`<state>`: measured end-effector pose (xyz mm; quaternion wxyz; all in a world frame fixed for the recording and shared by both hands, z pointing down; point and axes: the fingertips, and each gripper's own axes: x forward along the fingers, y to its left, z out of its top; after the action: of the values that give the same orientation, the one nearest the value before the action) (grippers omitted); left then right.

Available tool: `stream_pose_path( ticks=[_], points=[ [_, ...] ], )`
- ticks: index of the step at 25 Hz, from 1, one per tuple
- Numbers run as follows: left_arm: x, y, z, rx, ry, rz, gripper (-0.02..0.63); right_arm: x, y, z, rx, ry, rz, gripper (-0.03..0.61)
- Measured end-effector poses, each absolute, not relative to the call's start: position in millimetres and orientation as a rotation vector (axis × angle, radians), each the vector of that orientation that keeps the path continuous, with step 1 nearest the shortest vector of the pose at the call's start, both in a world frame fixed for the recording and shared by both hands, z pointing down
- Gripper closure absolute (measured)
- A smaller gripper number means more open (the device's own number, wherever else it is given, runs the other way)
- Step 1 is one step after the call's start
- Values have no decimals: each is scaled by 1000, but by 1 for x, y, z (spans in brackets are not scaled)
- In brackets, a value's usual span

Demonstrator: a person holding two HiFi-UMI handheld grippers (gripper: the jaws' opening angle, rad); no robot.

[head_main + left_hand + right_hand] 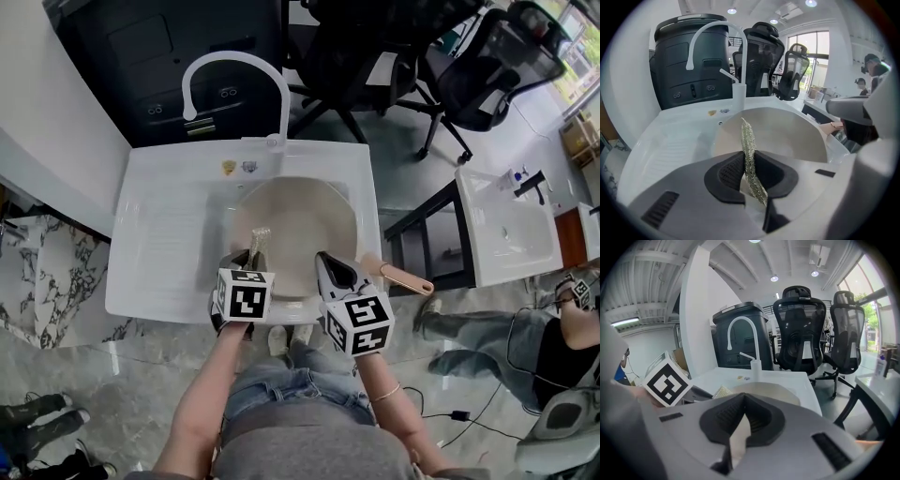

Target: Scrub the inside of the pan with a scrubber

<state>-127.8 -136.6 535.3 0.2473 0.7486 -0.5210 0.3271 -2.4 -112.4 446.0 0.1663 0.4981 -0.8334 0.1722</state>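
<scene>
The pan (300,220) sat in the basin of the white counter (164,244), with the faucet (234,84) at its 12 o'clock and its handle (405,277) pointing out over the edge toward 4 o'clock. The left tongs (247,259) were clenched on the scrubber (259,240), a thin glittering mesh strip that stood up out of the pads. In the left gripper view the scrubber (749,150) was pinched flat in the left tongs (749,164), and the pale bowl of the pan (792,136) lay just beyond it. From above, the scrubber hung over the pan's inside near the 9 o'clock wall. Whether its tip touched the metal could not be told.

The right tongs (323,259) hovered at the pan's 6 o'clock rim, well short of the handle. In the right gripper view the right tongs (743,401) were clenched on nothing, with the pan (776,392) ahead of them.

As for progress, the tool was in hand and brought to the right place, so the pick-up looked done. The pan's inside looked plain and dry, with no suds, water or rub marks to be seen. By that, the scrubbing itself was probably at its very start or not yet begun. What seemed left was to press the scrubber down and work it round the floor and walls. The handle was free, so steadying the pan might also be wanted.
</scene>
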Motion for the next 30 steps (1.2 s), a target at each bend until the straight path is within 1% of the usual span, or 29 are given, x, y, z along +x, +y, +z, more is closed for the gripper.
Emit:
stream_pose_path(
  ticks=[14,21,30],
  points=[
    [-157,-172,532,2017,-1546,994,545,16,-127,448,1436,-2364,505,568],
    [-154,-184,519,2068,-1578,987,545,23,-133,445,1451,-2368,493,568],
    [-137,-193,491,2184,-1616,892,545,29,-136,430,1489,-2381,457,568]
  ],
)
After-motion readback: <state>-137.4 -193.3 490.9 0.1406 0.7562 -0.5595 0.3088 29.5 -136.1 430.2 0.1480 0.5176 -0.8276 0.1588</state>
